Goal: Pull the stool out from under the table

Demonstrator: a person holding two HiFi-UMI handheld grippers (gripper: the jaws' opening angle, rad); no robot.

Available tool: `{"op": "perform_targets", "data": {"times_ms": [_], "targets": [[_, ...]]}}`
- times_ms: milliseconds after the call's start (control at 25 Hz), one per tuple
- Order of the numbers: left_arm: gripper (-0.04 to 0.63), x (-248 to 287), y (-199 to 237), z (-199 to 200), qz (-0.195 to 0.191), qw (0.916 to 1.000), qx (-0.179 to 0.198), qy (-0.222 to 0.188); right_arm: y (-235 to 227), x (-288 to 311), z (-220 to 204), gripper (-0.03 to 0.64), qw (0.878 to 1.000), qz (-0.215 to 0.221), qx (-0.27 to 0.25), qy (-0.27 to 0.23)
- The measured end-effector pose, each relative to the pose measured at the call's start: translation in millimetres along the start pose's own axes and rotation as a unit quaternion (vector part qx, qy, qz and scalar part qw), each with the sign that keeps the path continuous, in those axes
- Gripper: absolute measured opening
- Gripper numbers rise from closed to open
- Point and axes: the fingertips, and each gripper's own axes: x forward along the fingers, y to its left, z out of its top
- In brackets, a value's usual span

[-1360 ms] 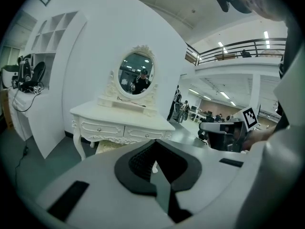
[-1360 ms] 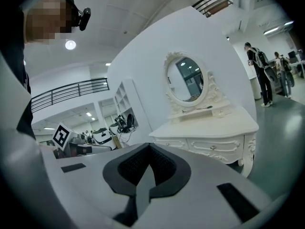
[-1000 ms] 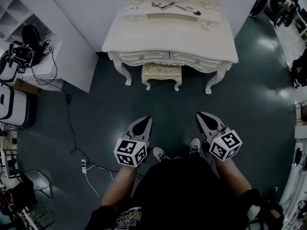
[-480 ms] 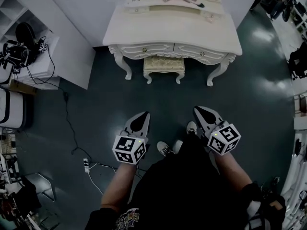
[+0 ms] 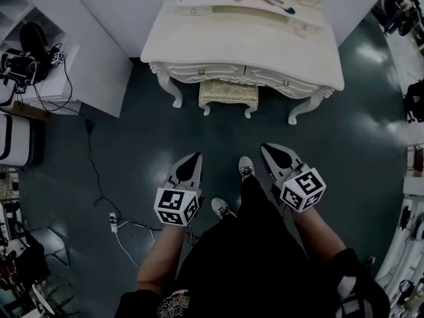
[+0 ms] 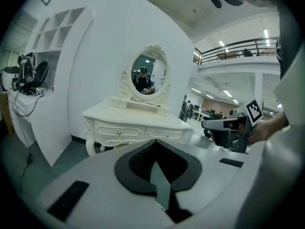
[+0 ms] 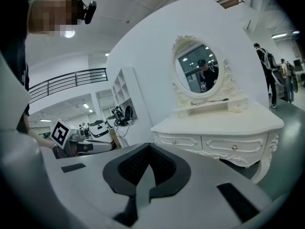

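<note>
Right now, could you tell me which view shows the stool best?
The head view: the stool sits partly under the table, front legs visible. Both gripper views show the table but no clear stool.

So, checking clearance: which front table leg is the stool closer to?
The left front leg in the head view; the stool stands beside it, farther from the right leg.

Person's right grey lace-up shoe [image 5: 246, 167] stepped ahead of the left shoe [image 5: 222, 208], feet now staggered, left gripper [image 5: 188, 165] and right gripper [image 5: 274, 155] carried forward, slightly nearer the small cream cushioned stool [image 5: 228, 93] under the ornate cream carved surface [image 5: 238, 45]
</note>
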Motion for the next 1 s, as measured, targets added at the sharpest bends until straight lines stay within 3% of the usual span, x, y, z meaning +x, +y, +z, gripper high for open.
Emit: {"op": "perform_targets", "data": {"times_ms": [400, 920, 1000], "targets": [[0.005, 111.3, 34.3, -14.6, 0.041, 0.998, 0.042, -0.023, -98.0, 64.6, -28.6, 0.028, 0.999, -0.004, -0.045, -0.005], [0.005, 239.0, 96.6, -124.5, 0.048, 0.9973, 0.048, 0.028, -233.8, 160.4, -156.8, 0.032, 0.998, -0.053, -0.016, 0.037], [0.005, 255.8, 103.4, -146.2, 0.048, 0.9973, 0.045, 0.033, -255.7, 170.7, -179.6, 0.08, 0.997, -0.069, -0.007, 0.04]]}}
